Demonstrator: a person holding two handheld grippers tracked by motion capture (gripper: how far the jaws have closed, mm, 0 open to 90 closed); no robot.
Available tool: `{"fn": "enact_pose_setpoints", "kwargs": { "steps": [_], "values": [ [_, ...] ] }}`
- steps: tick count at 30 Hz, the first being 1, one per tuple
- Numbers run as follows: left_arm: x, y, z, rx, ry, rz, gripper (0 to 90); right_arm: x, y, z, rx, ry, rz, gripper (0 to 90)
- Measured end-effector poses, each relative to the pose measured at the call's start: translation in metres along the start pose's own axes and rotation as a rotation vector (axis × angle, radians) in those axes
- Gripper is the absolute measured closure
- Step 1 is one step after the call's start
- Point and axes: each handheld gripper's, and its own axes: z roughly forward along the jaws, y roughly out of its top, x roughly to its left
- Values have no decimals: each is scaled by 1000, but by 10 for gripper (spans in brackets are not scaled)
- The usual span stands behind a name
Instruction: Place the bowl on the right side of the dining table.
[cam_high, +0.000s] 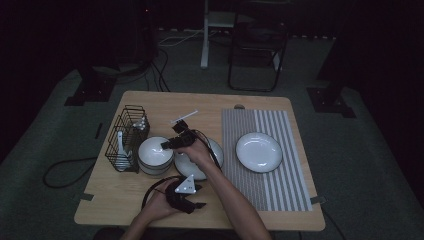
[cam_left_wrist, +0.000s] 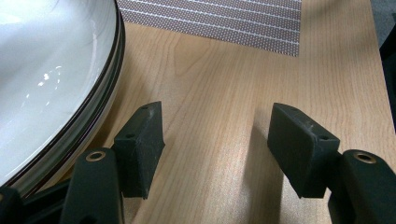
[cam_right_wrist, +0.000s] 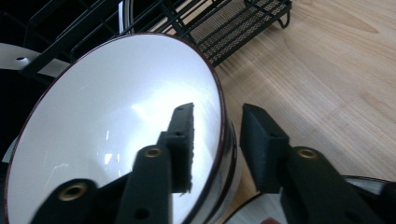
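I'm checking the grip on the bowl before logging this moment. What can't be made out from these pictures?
- Right gripper view: whether the right gripper pads press the bowl rim; a gap seems left.
- High view: the wire rack contents, too dark and small.
- Left gripper view: the plates, cut off by the edge.

From above my side, the high view looks forward and down on the whole surface (cam_high: 150, 105). My left tongs' (cam_left_wrist: 215, 140) camera sits low and close, facing the plate stack's (cam_left_wrist: 51, 79) rim at ten o'clock and the striped mat (cam_left_wrist: 224, 18) at twelve; the high view shares both. My right tongs' (cam_right_wrist: 217, 140) camera looks closely into the bowl (cam_right_wrist: 116, 116), wire rack (cam_right_wrist: 224, 23) beyond.
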Motion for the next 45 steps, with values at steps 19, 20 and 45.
{"fn": "enact_pose_setpoints", "kwargs": {
  "steps": [19,20,45],
  "values": [
    [0,0,0,0,-2,1,369,3,-3,2,-31,-45,37,814],
    [0,0,0,0,-3,0,369,3,-4,1,-33,-43,46,813],
    [1,-1,-1,3,-4,3,368,-9,-9,-12,-134,49,185,809]
  ]
}}
